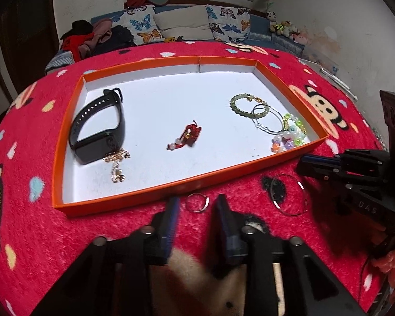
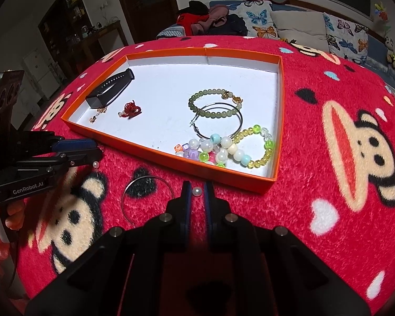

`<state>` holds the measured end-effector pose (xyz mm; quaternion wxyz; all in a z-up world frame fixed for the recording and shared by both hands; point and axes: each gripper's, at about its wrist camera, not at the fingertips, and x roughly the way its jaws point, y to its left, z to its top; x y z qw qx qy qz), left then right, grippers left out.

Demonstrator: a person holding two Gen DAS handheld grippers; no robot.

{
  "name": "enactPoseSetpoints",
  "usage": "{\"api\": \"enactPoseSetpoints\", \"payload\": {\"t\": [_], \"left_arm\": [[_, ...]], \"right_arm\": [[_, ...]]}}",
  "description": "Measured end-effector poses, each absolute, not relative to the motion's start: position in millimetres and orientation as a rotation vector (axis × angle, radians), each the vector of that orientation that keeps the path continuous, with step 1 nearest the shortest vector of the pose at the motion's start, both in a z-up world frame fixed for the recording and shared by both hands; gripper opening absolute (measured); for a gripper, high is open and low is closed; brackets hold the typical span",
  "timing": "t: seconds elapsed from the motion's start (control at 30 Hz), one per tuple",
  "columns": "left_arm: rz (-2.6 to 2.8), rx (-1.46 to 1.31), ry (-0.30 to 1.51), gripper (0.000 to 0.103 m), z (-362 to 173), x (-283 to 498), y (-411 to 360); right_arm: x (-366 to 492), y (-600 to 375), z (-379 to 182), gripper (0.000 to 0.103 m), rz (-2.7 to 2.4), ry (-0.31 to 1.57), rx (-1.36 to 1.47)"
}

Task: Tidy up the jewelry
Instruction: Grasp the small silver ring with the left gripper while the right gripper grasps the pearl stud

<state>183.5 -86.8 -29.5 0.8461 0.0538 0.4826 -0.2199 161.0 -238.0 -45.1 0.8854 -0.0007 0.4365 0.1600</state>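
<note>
An orange tray (image 1: 129, 197) (image 2: 276, 173) with a white floor holds a black smart band (image 1: 97, 129) (image 2: 110, 87), a gold chain (image 1: 115, 163), a red knotted charm (image 1: 187, 137) (image 2: 130, 112), a green bead bracelet (image 1: 243, 105) (image 2: 213, 100), a silver hoop (image 2: 218, 119) and colourful bead bracelets (image 1: 289, 134) (image 2: 234, 150). My left gripper (image 1: 197, 205) is open around a small silver ring (image 1: 196, 202) on the cloth. My right gripper (image 2: 196, 191) is open with a white pearl (image 2: 196, 191) between its fingertips. A large silver hoop (image 1: 288, 194) (image 2: 147, 197) lies on the cloth.
The table is covered by a fuzzy red cloth (image 2: 329, 210) with monkey faces. A second white pearl (image 2: 95, 164) lies by the left gripper's tip in the right wrist view. A sofa with butterfly pillows (image 1: 181, 23) stands behind the table.
</note>
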Motion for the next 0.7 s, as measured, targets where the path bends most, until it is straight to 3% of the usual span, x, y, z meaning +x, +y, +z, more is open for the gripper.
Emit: {"api": "enactPoseSetpoints", "payload": {"t": [0.2,0.33,0.7], "left_arm": [[-0.465,0.166,0.985,0.034,-31.2,178.5,-93.0],[-0.459,0.161,0.975,0.019,-31.2,177.8,-90.0],[-0.490,0.120,0.918,0.018,-8.2,162.3,-77.9]], "right_arm": [[161.1,-237.8,-45.4,0.011,0.334,0.906,-0.004],[158.6,-236.2,-44.6,0.009,0.332,0.898,-0.014],[139.1,-249.7,-17.8,0.009,0.336,0.841,0.015]]}}
